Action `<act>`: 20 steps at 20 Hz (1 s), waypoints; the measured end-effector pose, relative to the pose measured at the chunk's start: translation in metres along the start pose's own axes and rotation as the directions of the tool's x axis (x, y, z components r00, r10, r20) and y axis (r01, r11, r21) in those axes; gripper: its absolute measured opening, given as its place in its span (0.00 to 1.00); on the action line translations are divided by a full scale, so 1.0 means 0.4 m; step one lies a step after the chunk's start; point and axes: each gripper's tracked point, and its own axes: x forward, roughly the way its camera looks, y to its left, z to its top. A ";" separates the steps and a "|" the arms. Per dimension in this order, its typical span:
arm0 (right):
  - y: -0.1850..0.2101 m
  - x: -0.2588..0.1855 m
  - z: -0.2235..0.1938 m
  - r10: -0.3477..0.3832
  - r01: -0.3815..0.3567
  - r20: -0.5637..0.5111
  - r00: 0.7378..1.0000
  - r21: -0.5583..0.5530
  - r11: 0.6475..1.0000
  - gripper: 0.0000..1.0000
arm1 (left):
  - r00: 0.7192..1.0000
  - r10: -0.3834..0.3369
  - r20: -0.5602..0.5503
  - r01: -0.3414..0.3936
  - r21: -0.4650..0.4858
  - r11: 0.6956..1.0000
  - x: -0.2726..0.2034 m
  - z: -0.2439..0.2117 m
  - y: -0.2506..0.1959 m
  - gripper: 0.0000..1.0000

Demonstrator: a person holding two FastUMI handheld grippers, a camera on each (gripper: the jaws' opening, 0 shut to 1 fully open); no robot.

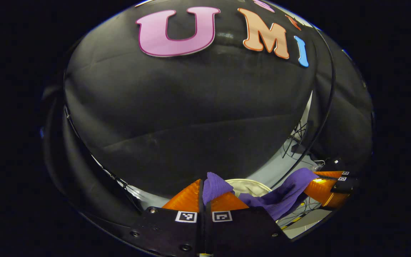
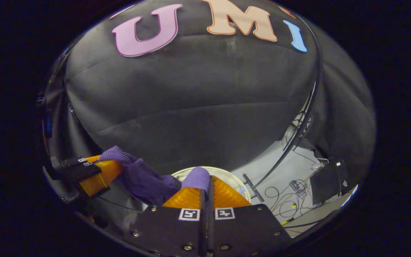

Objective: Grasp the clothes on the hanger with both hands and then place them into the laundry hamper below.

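Observation:
A purple garment (image 1: 280, 198) stretches between my two grippers. My left gripper (image 1: 205, 194) is shut on one end of it, with a purple fold sticking up between its orange fingers (image 1: 187, 198). In the right gripper view my right gripper (image 2: 207, 189) is shut on the other end of the purple garment (image 2: 145, 182). Each view shows the other gripper farther off, holding the cloth: the right gripper (image 1: 328, 187) and the left gripper (image 2: 95, 173). Just beyond and below the fingers is the round cream rim of the laundry hamper (image 2: 234, 176), also in the left gripper view (image 1: 252, 184).
A black curved pole (image 2: 298, 132) runs down the right side. Cables and small devices (image 2: 294, 200) lie on the grey floor at the right, next to a black box (image 2: 328, 182). A dark bar (image 2: 252, 187) lies on the floor beside the hamper.

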 end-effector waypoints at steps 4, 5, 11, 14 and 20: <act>-0.017 0.051 -0.076 -0.013 0.015 -0.054 0.998 0.023 1.000 0.06 | 0.998 -0.049 -0.035 0.048 -0.024 0.999 0.007 -0.078 -0.036 0.13; -0.007 0.050 -0.078 0.003 -0.001 -0.050 0.999 0.036 0.999 0.06 | 0.998 -0.050 -0.028 0.050 -0.025 0.998 0.004 -0.079 -0.035 0.34; 0.032 0.012 -0.073 0.045 -0.044 -0.042 0.998 0.018 0.999 0.52 | 0.999 0.018 -0.049 -0.021 -0.067 0.998 -0.032 -0.090 -0.021 0.96; 0.033 -0.031 -0.052 0.046 -0.046 -0.015 0.999 -0.003 0.999 0.74 | 0.998 0.047 -0.040 -0.051 -0.087 0.995 -0.090 -0.090 0.014 0.96; 0.037 -0.141 -0.016 0.045 -0.044 0.012 0.999 -0.053 0.998 1.00 | 0.995 0.096 -0.015 -0.097 -0.132 0.986 -0.217 -0.068 0.039 0.96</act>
